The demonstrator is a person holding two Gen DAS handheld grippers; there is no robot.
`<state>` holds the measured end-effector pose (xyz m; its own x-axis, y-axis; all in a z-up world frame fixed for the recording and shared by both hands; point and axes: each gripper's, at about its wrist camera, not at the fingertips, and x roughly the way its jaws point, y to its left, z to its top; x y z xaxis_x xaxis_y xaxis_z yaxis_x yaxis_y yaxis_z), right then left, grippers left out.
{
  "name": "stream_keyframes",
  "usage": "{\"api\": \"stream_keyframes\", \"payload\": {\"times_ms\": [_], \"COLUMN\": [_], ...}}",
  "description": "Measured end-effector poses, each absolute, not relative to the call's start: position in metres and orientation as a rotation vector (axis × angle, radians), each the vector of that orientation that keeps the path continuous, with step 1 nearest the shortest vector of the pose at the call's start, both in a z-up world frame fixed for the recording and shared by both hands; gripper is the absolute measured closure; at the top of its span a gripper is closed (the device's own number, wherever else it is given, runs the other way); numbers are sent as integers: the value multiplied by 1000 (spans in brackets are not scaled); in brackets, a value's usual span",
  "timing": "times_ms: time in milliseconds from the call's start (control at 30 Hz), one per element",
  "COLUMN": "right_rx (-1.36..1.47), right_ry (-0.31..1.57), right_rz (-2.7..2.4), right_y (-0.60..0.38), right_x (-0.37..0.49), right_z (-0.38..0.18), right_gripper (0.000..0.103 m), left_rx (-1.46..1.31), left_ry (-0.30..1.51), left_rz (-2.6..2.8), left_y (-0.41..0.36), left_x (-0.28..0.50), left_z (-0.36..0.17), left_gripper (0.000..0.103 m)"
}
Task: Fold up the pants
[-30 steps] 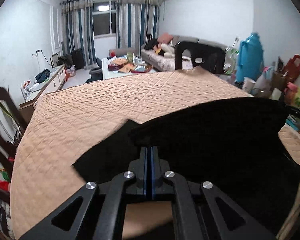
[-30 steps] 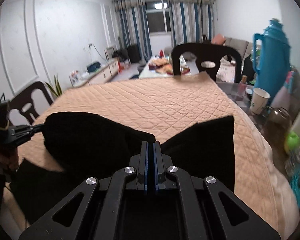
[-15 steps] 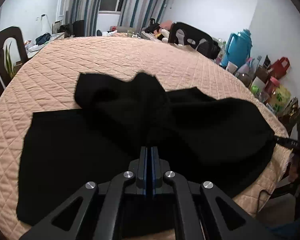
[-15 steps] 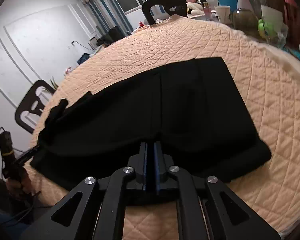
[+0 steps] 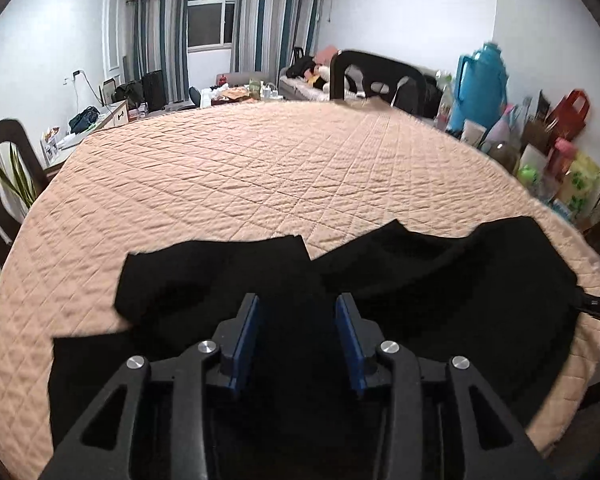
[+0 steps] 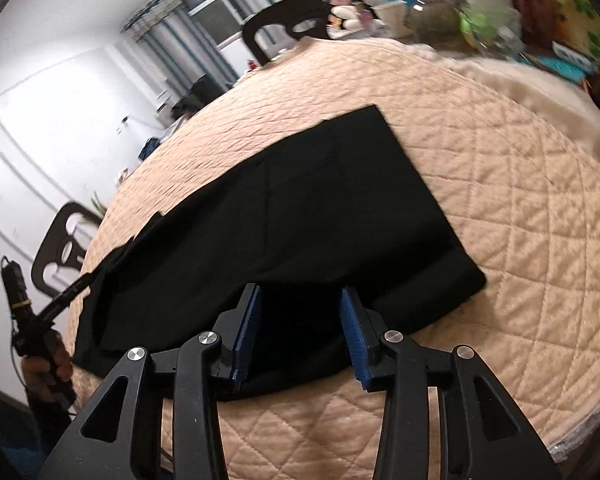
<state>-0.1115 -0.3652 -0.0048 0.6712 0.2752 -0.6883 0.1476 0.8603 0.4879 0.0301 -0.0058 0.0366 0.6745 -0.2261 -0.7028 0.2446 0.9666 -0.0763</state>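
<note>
The black pants point(image 5: 420, 280) lie folded along the near edge of the round table, which is covered by a quilted peach cloth point(image 5: 280, 172). In the right wrist view the pants point(image 6: 320, 208) form a long flat band with a doubled edge at the right. My left gripper point(image 5: 299, 312) is open, its blue pads over the fabric at the near edge. My right gripper point(image 6: 300, 312) is open too, low over the pants' near edge. Neither holds fabric. The left gripper's tip shows at the far left in the right wrist view point(image 6: 72, 292).
Black chairs stand at the far side point(image 5: 376, 80) and at the left point(image 5: 0, 184). A blue thermos point(image 5: 480, 84), bags and bottles crowd the right side beyond the table. The far half of the cloth point(image 6: 520, 208) bears nothing.
Both grippers have opened and let go of the pants. The lifted fabric has come down onto the table and lies folded over near the front edge.
</note>
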Motion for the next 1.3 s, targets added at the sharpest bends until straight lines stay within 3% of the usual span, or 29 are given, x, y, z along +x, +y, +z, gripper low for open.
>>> {"api": "stream_keyframes", "payload": {"times_ms": [300,367,467,533,633,700,767,933,1000,1033,1067,1233,1300], "right_rx": [668,685,689,696,686,670,666,675,671,671,674,684,677], "right_ry": [792,782,773,772,772,770,768,762,761,758,756,748,747], "right_rz": [45,28,4,-3,-11,-15,-16,-15,-18,-21,-23,-32,-47], "right_y": [-388,-391,-392,-391,-390,-388,-388,-389,-389,-390,-391,-393,-393], "right_x": [-111,-111,-110,-108,-107,-106,-105,-105,-105,-105,-105,-103,-103], "right_z": [-7,-8,-9,-9,-8,-7,-7,-8,-8,-8,-9,-8,-8], "right_gripper": [62,62,62,62,62,62,62,62,62,62,62,63,70], "left_rx": [141,151,166,162,121,113,122,216,238,227,230,139,48], "left_ry": [839,838,834,837,866,884,898,925,923,929,926,850,786], "left_rz": [-191,-204,-214,-227,-280,-259,-236,-216,-216,-231,-217,-184,-167], "left_y": [-20,-22,-26,-26,-23,-24,-26,-46,-50,-50,-49,-20,6], "left_x": [59,58,55,53,59,69,78,87,86,86,84,61,42], "left_z": [15,15,15,18,22,22,21,13,14,13,14,24,37], "left_gripper": [62,86,95,95,94,85,60,60,71,91,95,99,99]}}
